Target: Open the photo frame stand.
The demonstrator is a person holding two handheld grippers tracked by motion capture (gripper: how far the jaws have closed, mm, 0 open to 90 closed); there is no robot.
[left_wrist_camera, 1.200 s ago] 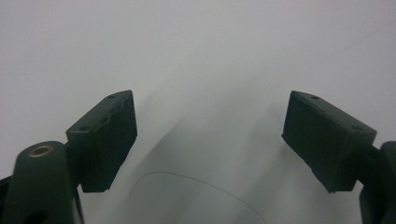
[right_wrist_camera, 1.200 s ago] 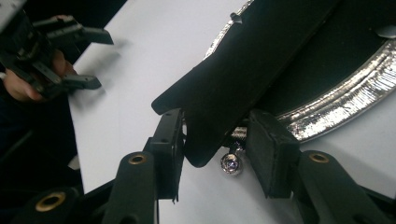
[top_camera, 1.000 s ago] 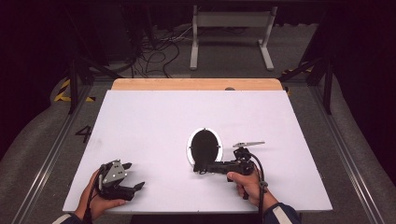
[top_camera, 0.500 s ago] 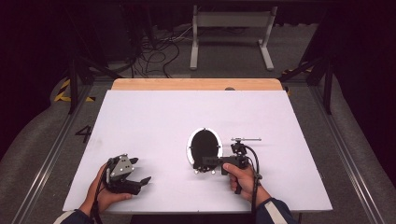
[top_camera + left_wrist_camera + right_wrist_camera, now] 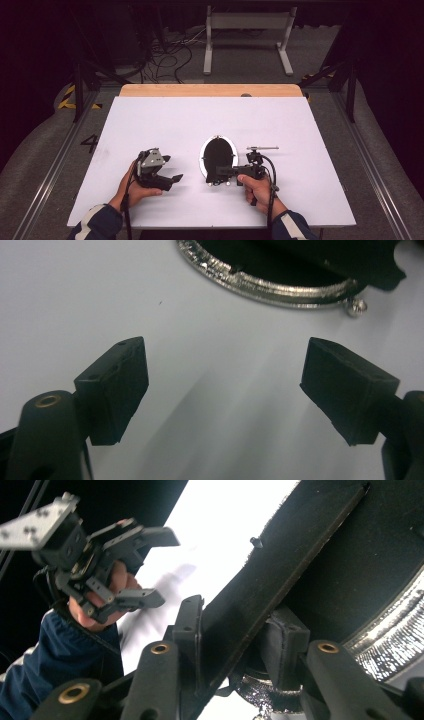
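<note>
An oval frame (image 5: 218, 154) with a silver rim (image 5: 270, 286) lies black side up in the middle of the white table (image 5: 165, 120). My right gripper (image 5: 218, 175) is at its near edge. It is shut on a flat black flap (image 5: 280, 575) that stands off the frame's back, with the silver rim (image 5: 395, 630) just beyond. My left gripper (image 5: 174, 179) hovers left of the frame, open and holding nothing. In its own view the left gripper (image 5: 225, 365) faces bare table with the rim a little ahead. The right gripper view shows that left gripper (image 5: 130, 565) in a hand.
A thin metal rod (image 5: 262, 148) lies on the table just right of the frame. A wooden strip (image 5: 210, 90) runs along the table's far edge. Cables and a white stand (image 5: 245, 35) sit on the floor beyond.
My left gripper has moved right and slightly forward, closer to the frame. The right gripper has stayed at the frame's near edge.
</note>
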